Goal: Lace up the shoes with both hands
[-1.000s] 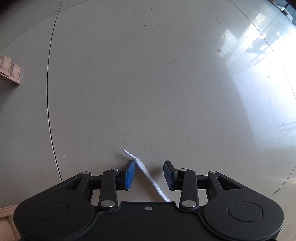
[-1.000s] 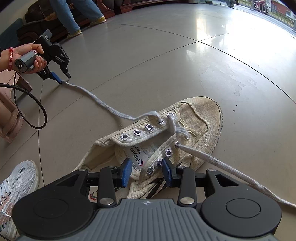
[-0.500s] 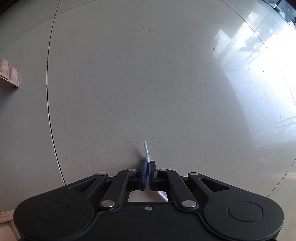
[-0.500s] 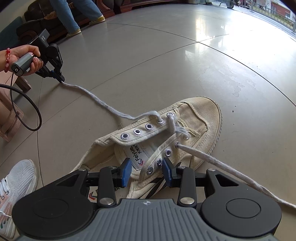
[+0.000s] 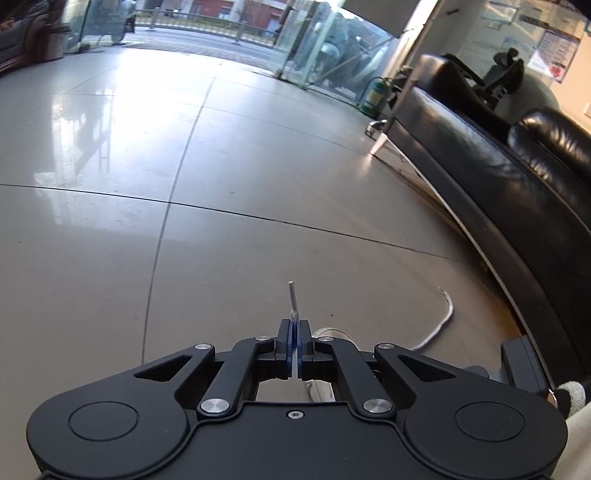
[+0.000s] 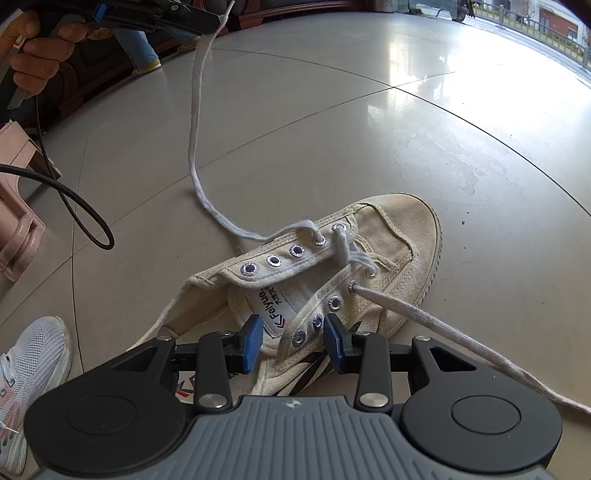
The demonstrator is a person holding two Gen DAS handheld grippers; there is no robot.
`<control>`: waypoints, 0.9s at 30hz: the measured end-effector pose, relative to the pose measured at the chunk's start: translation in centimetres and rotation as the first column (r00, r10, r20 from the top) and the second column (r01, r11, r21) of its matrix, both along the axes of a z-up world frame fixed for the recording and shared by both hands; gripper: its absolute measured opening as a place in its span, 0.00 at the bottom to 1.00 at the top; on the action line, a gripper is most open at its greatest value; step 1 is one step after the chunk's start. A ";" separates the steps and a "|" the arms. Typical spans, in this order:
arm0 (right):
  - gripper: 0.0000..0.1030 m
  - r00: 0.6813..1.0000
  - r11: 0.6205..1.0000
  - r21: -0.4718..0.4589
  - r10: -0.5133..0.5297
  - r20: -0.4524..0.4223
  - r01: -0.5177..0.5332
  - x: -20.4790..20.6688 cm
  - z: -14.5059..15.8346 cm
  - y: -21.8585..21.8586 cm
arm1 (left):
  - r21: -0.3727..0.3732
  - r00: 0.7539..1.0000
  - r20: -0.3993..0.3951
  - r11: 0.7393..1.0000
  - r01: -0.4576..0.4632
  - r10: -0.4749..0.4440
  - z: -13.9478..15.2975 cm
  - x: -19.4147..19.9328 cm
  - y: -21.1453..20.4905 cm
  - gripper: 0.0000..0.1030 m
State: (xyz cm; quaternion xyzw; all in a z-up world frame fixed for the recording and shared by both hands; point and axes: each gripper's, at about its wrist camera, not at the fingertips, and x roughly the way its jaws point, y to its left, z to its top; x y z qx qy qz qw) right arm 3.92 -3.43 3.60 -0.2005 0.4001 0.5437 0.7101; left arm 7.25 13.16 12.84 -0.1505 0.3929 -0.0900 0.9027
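A cream canvas shoe (image 6: 391, 236) lies on the tiled floor, laced only through the eyelets nearest the toe. My right gripper (image 6: 293, 341) stands open low over it, with the tongue and the right eyelet flap between its blue pads (image 6: 253, 341). One white lace (image 6: 194, 122) climbs from a left eyelet to my left gripper (image 6: 212, 20), held in a hand at the top left and shut on the lace's end. In the left wrist view, the lace tip (image 5: 291, 297) pokes out past the left gripper (image 5: 294, 326). The other lace (image 6: 461, 339) trails off to the right.
A white mesh sneaker (image 6: 33, 362) and a pink stool (image 6: 14, 206) sit at the left, with a black cable (image 6: 74, 206) looping between them. A black leather sofa (image 5: 498, 166) runs along the right of the left wrist view, where a loose lace end (image 5: 441, 323) lies on the floor.
My left gripper shut on the lace end, then rose, rolled and swung toward the shoe, lifting the lace off the floor. The right gripper and shoe stayed put.
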 end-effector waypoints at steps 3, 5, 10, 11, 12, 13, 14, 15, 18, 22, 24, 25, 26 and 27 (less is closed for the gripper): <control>0.38 1.000 1.000 0.007 -0.006 -0.006 0.007 0.1 -0.1 0.0 | 0.007 0.987 -0.059 0.989 0.148 -0.147 -4.6 2.9 -3.8 0.00; 0.38 1.000 1.000 0.013 -0.012 -0.010 0.012 0.1 -0.1 0.0 | 0.031 0.971 -0.110 0.976 0.215 -0.211 -7.1 3.1 -5.5 0.00; 0.38 1.000 1.000 0.020 -0.021 -0.014 0.021 0.1 -0.1 -0.1 | 0.099 0.930 -0.198 0.938 0.333 -0.310 -10.9 2.8 -7.9 0.00; 0.38 0.999 0.999 0.027 -0.032 -0.014 0.032 0.2 0.2 -0.2 | 0.101 0.926 -0.205 0.934 0.341 -0.316 -11.2 2.9 -8.1 0.00; 0.38 0.999 0.999 0.030 -0.039 -0.006 0.039 0.3 0.3 -0.3 | 0.101 0.924 -0.205 0.933 0.347 -0.321 -11.4 3.1 -8.2 0.00; 0.38 0.998 0.998 0.032 -0.050 0.030 0.049 0.2 0.6 -0.4 | 0.104 0.922 -0.205 0.930 0.353 -0.327 -11.5 3.2 -8.3 0.00; 0.38 0.998 0.999 0.024 -0.043 0.055 0.042 0.1 0.7 -0.3 | 0.114 0.921 -0.204 0.926 0.360 -0.333 -11.7 3.2 -8.6 0.00; 0.38 0.996 0.999 0.016 -0.036 0.079 0.035 0.0 0.8 -0.1 | 0.126 0.919 -0.205 0.922 0.366 -0.337 -11.8 3.2 -8.8 0.00; 0.36 0.994 1.000 -0.005 -0.007 0.107 0.008 -0.4 0.6 0.7 | 0.136 0.915 -0.211 0.916 0.377 -0.345 -12.4 3.4 -9.5 0.00; 0.31 0.989 0.999 -0.048 0.004 0.150 0.004 -0.8 0.1 2.3 | 0.146 0.911 -0.208 0.910 0.388 -0.355 -12.7 3.3 -10.1 0.00; 0.23 0.987 0.998 -0.061 0.012 0.160 -0.002 -1.0 0.0 2.7 | 0.150 0.910 -0.208 0.907 0.393 -0.359 -12.6 3.5 -9.7 0.00; 0.11 0.986 0.998 -0.069 0.006 0.169 0.006 -1.0 0.1 2.7 | 0.154 0.908 -0.209 0.905 0.397 -0.363 -12.5 3.9 -9.4 0.00; 0.09 0.984 0.997 -0.074 0.001 0.177 0.013 -1.0 0.2 2.7 | 0.163 0.907 -0.208 0.901 0.401 -0.366 -12.5 4.1 -9.3 0.00; 0.09 0.983 0.997 -0.075 -0.010 0.181 0.024 -0.9 0.4 2.6 | 0.171 0.904 -0.209 0.896 0.410 -0.374 -12.4 4.1 -9.1 0.00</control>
